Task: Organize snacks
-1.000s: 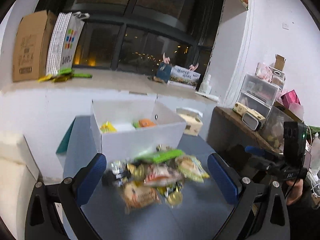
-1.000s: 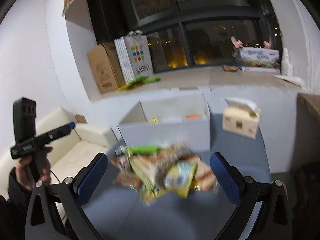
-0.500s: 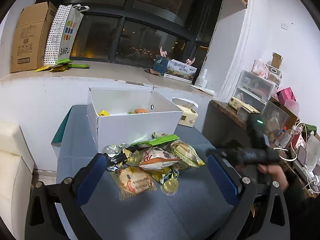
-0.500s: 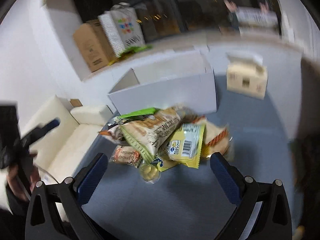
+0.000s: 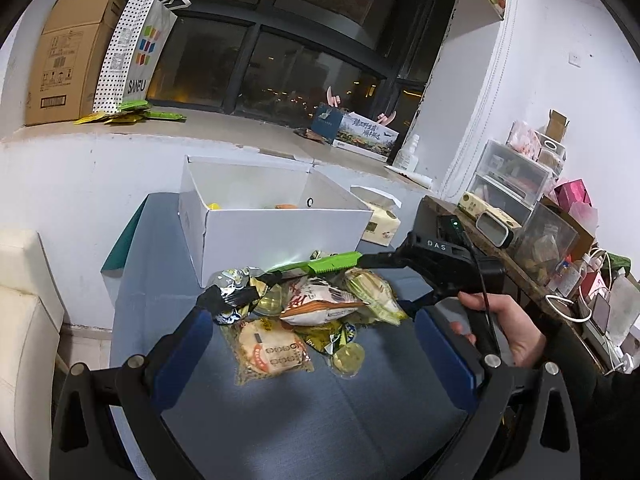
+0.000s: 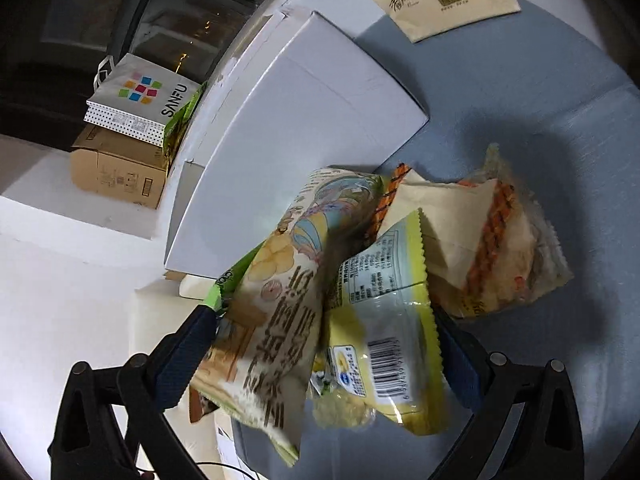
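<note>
A pile of snack packets (image 5: 304, 308) lies on the blue-grey table in front of an open white box (image 5: 280, 236) that holds a few items. A round cracker packet (image 5: 272, 350) and a jelly cup (image 5: 348, 360) sit at the pile's near edge, and a green packet (image 5: 320, 266) lies on top. My left gripper (image 5: 312, 348) hangs open just short of the pile. A hand (image 5: 508, 320) brings the right gripper in from the right. My right gripper (image 6: 320, 360) is open and tilted, with a beige bag (image 6: 268, 320) and a yellow bag (image 6: 384, 320) between its fingers. An orange-striped packet (image 6: 492, 248) lies beyond.
A tissue box (image 5: 380, 222) stands right of the white box (image 6: 288, 152). A white sofa (image 5: 20, 320) is on the left and a shelf with clear drawers (image 5: 508, 184) on the right. A cardboard box (image 5: 68, 56) and paper bag (image 5: 136, 48) stand on the windowsill.
The right gripper has dropped and rolled in close to the pile, so bags now fill the space between its fingers. The left gripper has edged slightly nearer the pile.
</note>
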